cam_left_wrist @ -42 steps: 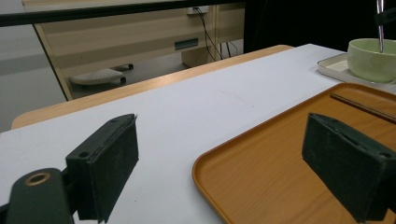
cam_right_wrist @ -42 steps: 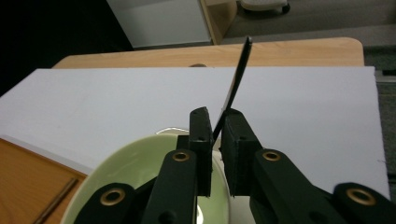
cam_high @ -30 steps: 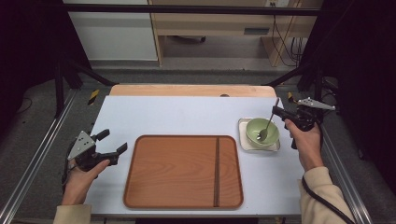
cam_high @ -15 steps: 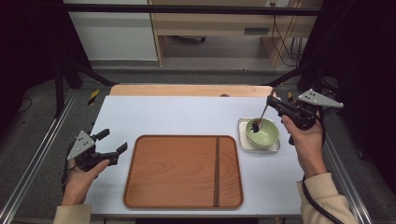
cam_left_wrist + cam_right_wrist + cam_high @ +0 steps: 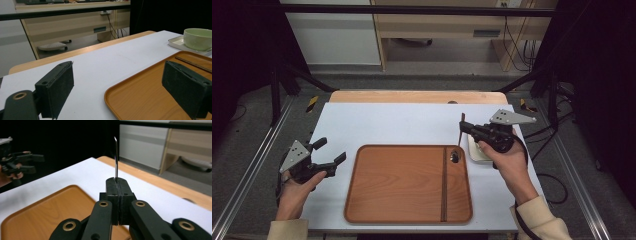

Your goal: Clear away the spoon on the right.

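At the right of the high view, the right gripper [image 5: 468,128] is clamped on a spoon [image 5: 460,135], which hangs upright over the upper right corner of the wooden tray [image 5: 407,185], its bowl just above the tray. The green bowl [image 5: 198,38] sits on a small white dish [image 5: 177,41] just past that corner. At the lower left, the left gripper [image 5: 329,154] rests beside the tray with jaws wide apart and empty.
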